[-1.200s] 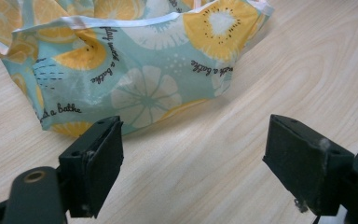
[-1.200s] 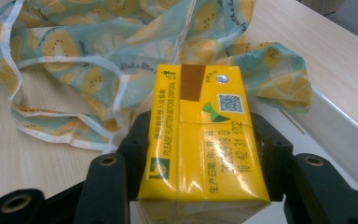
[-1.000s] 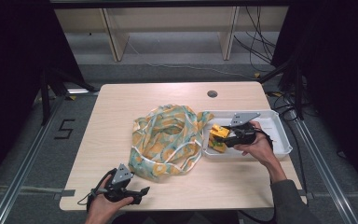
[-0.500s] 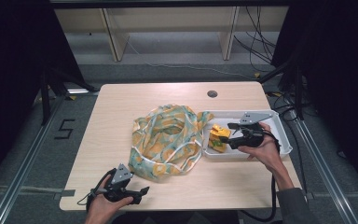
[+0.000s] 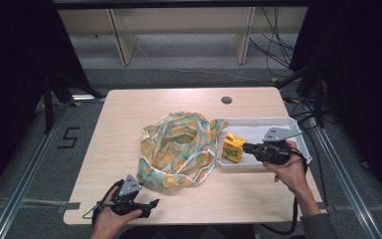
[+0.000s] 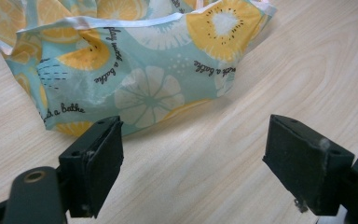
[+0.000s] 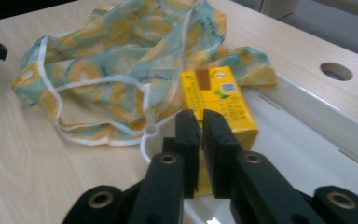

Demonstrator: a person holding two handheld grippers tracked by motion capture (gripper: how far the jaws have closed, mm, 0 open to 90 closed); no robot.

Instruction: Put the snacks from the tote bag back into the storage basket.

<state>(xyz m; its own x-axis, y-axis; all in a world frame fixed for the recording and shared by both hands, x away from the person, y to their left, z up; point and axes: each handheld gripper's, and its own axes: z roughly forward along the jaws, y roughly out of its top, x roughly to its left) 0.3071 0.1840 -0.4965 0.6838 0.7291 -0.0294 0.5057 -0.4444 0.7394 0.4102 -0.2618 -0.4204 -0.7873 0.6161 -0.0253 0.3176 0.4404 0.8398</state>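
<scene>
A yellow juice carton (image 5: pixel 234 147) (image 7: pixel 219 93) lies at the left end of a white tray (image 5: pixel 258 123) (image 7: pixel 317 126). Just to its right, my right gripper (image 5: pixel 246 147) (image 7: pixel 201 126) has its jaws just closed together, shut, with nothing between them; the carton sits beyond the tips. A fruit-print cloth bag (image 5: pixel 179 149) (image 6: pixel 144 56) (image 7: pixel 121 70) lies crumpled mid-table, one corner draped over the tray's left rim. Near the front edge my left gripper (image 5: pixel 151 204) (image 6: pixel 196 154) rests open and empty, pointing at the bag's near edge.
The wooden table has a round cable hole (image 5: pixel 226 100) at the back. The tray's right part holds nothing. Dark frame legs and cables stand past the right edge, shelving behind the table. Bare wood lies left of the bag.
My right gripper has drawn back to the right, away from the carton, and its jaws have gone from spread to shut. The carton stays in the tray. The left gripper has not moved.
</scene>
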